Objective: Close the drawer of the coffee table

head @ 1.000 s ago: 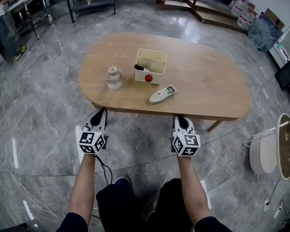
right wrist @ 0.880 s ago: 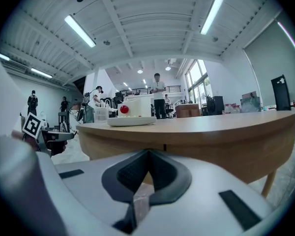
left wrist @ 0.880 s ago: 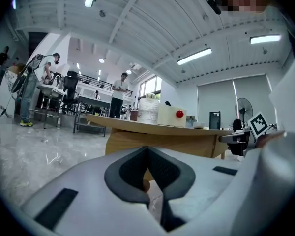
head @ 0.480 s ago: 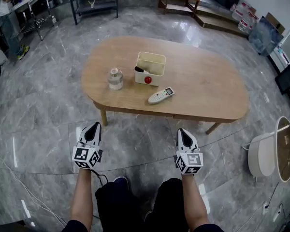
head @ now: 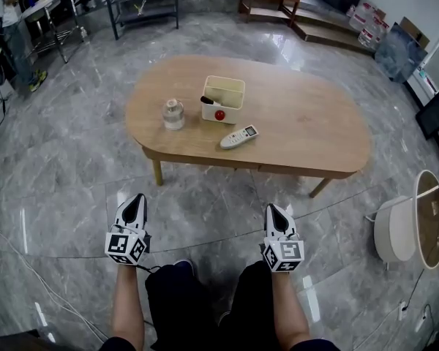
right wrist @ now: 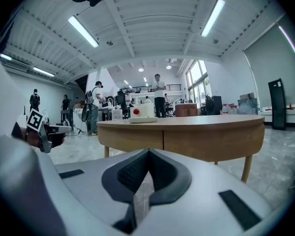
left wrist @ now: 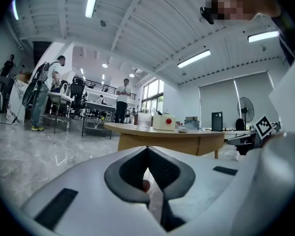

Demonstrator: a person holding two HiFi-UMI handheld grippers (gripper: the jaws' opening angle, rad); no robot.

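A: Where's the drawer (head: 205, 161)?
B: In the front apron of the coffee table (head: 300, 130), under the near long edge. Its face sits flush w/ the apron. From the right gripper view only a thin vertical seam shows at its end (right wrist: 132, 137).
A: Left gripper (head: 135, 205)?
B: Low over the grey marble floor (head: 58, 167), well apart from the table, tip aimed at it. Jaws together at the tips (left wrist: 147, 149), nothing btw them.
A: Right gripper (head: 274, 210)?
B: Same: over the floor, level w/ the left one and well short of the table edge. Tips meet (right wrist: 148, 151), nothing held.
A: What's on the tabletop?
B: Glass jar (head: 173, 113) towards the left. Cream box (head: 223, 99) just beside it, w/ a red knob (head: 219, 115) on its near face and sth dark at its left rim, too small to tell what. Remote (head: 238, 136) lies flat nr the front edge, slightly right of the box, not touching it.
A: Person?
B: Forearms run out to both grippers, dark trousers btw them at the bottom of the head view.
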